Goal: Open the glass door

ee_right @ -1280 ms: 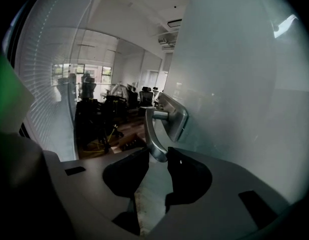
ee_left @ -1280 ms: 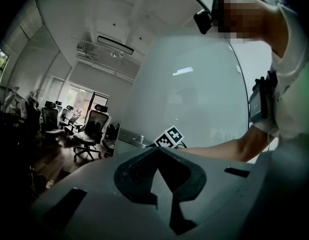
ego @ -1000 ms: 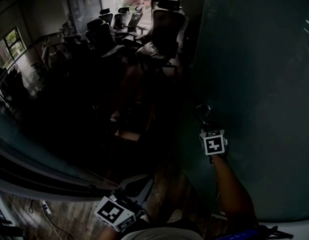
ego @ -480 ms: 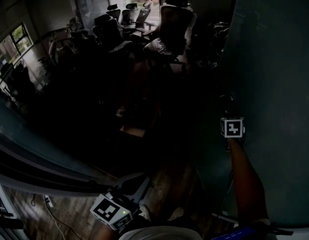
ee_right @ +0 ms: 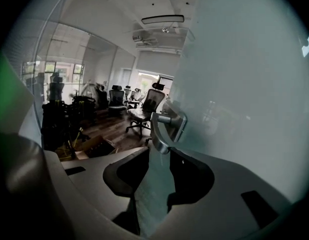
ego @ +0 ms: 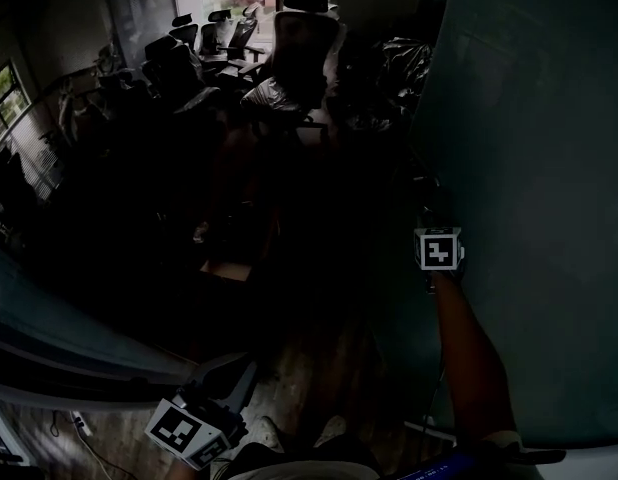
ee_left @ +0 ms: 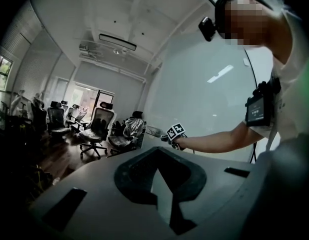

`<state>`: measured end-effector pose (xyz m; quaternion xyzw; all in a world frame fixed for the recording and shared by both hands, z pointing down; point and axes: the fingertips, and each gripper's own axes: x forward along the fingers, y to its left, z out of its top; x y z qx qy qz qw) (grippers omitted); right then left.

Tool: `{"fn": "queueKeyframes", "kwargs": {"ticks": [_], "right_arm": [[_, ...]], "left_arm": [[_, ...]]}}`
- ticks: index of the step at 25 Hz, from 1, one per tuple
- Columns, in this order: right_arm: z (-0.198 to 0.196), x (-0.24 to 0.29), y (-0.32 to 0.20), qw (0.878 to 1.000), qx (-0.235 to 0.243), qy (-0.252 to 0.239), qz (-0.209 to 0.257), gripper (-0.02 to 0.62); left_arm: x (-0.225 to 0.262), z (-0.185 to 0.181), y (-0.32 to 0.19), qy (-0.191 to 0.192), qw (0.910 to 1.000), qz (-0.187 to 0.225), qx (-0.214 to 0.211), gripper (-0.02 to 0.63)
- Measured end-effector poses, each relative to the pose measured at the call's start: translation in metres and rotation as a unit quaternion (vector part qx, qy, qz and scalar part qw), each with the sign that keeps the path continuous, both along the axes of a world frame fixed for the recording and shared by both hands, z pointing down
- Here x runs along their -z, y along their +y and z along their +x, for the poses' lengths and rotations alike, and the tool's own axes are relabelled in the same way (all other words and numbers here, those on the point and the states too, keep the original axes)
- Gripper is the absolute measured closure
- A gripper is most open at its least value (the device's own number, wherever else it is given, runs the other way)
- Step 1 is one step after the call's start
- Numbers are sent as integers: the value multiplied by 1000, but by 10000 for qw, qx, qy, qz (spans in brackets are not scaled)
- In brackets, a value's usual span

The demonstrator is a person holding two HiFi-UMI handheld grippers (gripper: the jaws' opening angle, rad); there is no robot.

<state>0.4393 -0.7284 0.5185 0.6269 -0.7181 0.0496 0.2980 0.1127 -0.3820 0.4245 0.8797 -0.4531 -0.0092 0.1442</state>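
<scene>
Right gripper view: the right tool [ee_right: 158, 159] at the free edge of the glass door [ee_right: 244, 84].
The edge of the pane is pinched between the jaws, which are held partly apart by it, directly below the metal lever handle [ee_right: 167, 126] at their tips. In the head view the door is seen at the right, with the forearm [ego: 469, 358] stretched along it. The left tool [ee_left: 159, 159] is held low and well apart, jaws pressed together. Office chairs [ee_left: 97, 126] are seen in the dim room beyond.
</scene>
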Motion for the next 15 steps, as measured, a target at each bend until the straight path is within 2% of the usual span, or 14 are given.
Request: {"fn": "queueKeyframes", "kwargs": {"ticks": [3,9,13,15], "right_arm": [[11,15,14,9997,-45,97,215,476],[3,45,67,9986,122,-214,477,477],[-14,73,106,9965,257,-414,684,528],[-21,85,126,9946,337,-562,811,543]], "left_arm": [[6,12,-2,197,9997,38,-101,609],[5,20,-4,-11,9994,103,-318,609],[19,28,-7,171,9981,318,-505,609],[17,31,-7,103,9979,266,-576,609]]}}
